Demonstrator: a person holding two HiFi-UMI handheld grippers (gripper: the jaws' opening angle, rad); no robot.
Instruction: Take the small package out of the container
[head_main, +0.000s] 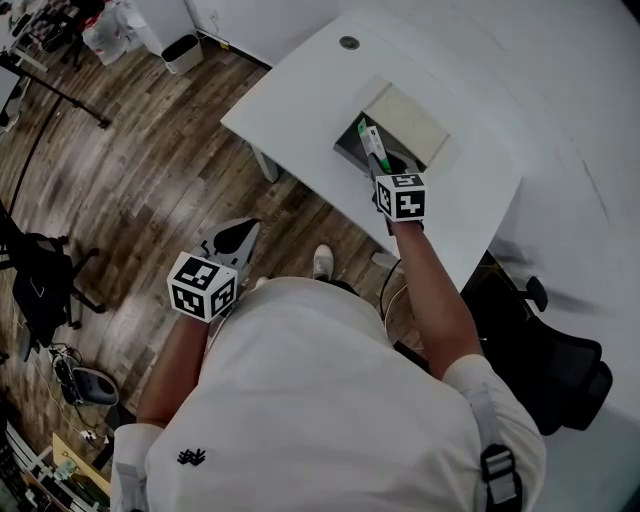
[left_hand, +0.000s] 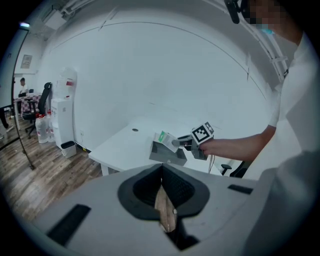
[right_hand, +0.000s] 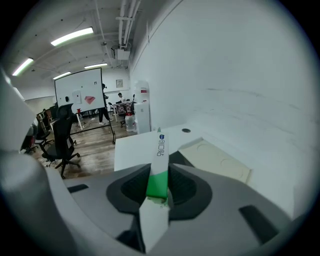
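My right gripper (head_main: 372, 156) is shut on the small package (head_main: 371, 142), a slim white pack with a green end. It holds the pack up over the open grey container (head_main: 347, 152) on the white table (head_main: 290, 100). The container's cream lid (head_main: 405, 122) lies open behind it. In the right gripper view the package (right_hand: 158, 165) stands upright between the jaws, the container (right_hand: 181, 159) just beyond. The left gripper view shows that package (left_hand: 166, 140) raised above the container (left_hand: 167, 156). My left gripper (head_main: 238, 238) hangs low beside my body, over the wooden floor, shut with nothing in it.
A round cable hole (head_main: 349, 43) sits at the table's far end. A black office chair (head_main: 550, 350) stands right of the table, another dark chair (head_main: 40, 280) at the left. A small bin (head_main: 182, 52) stands by the far wall.
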